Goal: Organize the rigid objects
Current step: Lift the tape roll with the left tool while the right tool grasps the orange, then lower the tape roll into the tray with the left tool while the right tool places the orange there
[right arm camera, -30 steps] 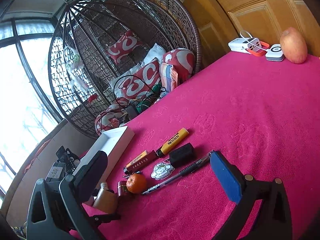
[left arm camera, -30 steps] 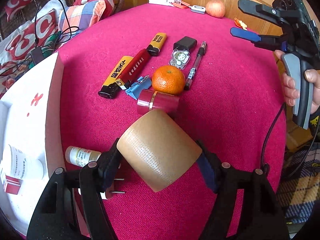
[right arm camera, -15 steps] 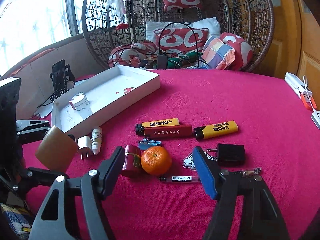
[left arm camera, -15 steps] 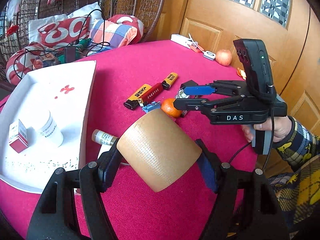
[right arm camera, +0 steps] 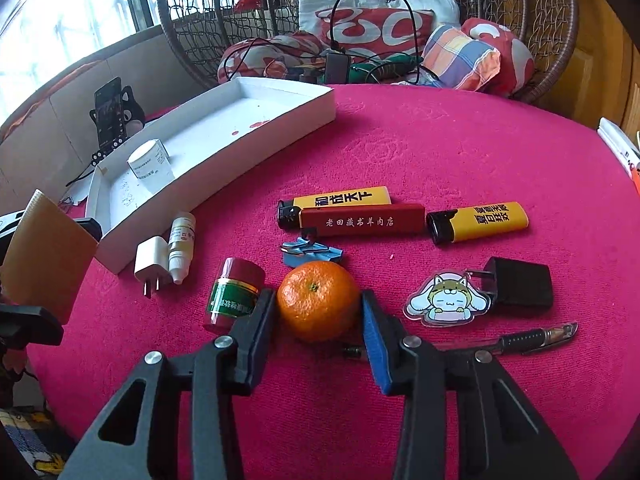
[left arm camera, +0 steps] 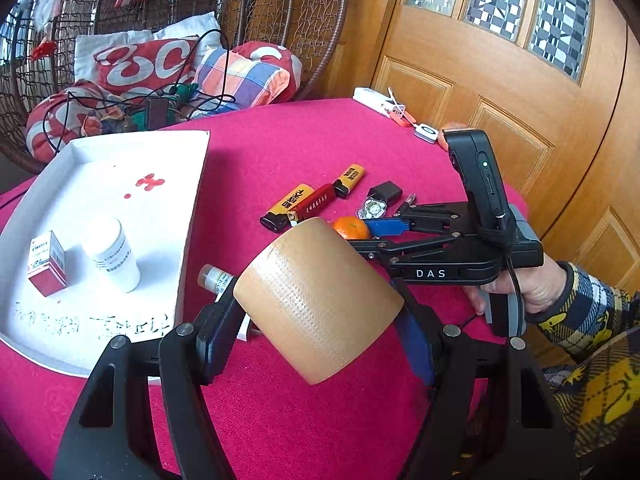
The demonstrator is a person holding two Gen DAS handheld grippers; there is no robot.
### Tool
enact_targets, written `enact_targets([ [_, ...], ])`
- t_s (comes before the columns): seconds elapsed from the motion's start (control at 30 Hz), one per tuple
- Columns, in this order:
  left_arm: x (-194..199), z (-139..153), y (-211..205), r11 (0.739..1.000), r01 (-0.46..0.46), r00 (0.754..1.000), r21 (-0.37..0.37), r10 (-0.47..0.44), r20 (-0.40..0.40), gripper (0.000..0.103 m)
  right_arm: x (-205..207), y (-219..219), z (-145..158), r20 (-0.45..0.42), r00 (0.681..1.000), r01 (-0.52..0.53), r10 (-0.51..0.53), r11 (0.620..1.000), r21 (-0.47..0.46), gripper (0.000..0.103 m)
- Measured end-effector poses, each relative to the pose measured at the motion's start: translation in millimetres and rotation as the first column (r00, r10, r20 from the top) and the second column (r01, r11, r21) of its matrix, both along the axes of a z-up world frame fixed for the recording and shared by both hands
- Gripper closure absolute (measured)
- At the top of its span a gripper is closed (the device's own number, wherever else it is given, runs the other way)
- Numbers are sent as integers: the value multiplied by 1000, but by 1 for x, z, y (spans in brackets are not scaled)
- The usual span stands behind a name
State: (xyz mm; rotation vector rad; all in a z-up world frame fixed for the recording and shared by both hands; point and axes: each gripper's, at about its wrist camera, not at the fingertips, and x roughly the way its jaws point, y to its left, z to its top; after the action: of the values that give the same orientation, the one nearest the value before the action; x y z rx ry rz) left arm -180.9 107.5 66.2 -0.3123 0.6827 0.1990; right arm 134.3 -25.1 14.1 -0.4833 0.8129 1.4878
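Observation:
My left gripper (left arm camera: 316, 328) is shut on a tan roll of tape (left arm camera: 318, 302) and holds it above the red tablecloth, right of the white tray (left arm camera: 188, 216). The tray holds a white bottle (left arm camera: 114, 254) and a small red box (left arm camera: 46, 263). My right gripper (right arm camera: 318, 316) has its jaws on both sides of an orange (right arm camera: 319, 300) that rests on the cloth, with the pads touching it or very close to it. The orange also shows in the left wrist view (left arm camera: 352, 227).
Around the orange lie a red jar (right arm camera: 234, 298), white plug (right arm camera: 150, 262), dropper bottle (right arm camera: 182, 246), blue clip (right arm camera: 312, 254), three lighters (right arm camera: 362, 220), a black charger (right arm camera: 518, 286), a cartoon keychain (right arm camera: 446, 300) and a pen (right arm camera: 528, 338). A wicker chair with cushions (right arm camera: 380, 28) stands behind the table.
My left gripper has lifted and swung toward the tray with the tape roll. My right gripper has come down to the orange and narrowed around it.

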Motion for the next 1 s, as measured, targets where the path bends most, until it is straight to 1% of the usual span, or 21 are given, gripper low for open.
enact_targets([
  [0.17, -7, 8, 6, 999, -34, 999, -5, 35, 33, 32, 9, -13, 15, -26, 998, 53, -52, 997, 63, 62],
  [0.27, -10, 10, 7, 999, -53, 998, -4, 53, 42, 32, 12, -21, 27, -43, 997, 63, -59, 992, 108, 62],
  [0.53, -23, 16, 15, 994, -108, 991, 2, 108, 74, 32, 9, -27, 58, -72, 997, 45, -31, 979, 197, 62],
  [0.67, -39, 21, 28, 986, -165, 981, -5, 165, 101, 32, 2, -24, 68, -55, 998, 25, -13, 976, 218, 62],
  [0.8, -56, 22, 38, 976, -218, 968, -20, 218, 123, 32, -2, -21, 75, -55, 998, 13, 0, 973, 231, 62],
  [1.0, -80, 19, 55, 953, -299, 942, -46, 303, 143, 32, -6, -13, 85, -49, 999, -7, 19, 970, 242, 62],
])
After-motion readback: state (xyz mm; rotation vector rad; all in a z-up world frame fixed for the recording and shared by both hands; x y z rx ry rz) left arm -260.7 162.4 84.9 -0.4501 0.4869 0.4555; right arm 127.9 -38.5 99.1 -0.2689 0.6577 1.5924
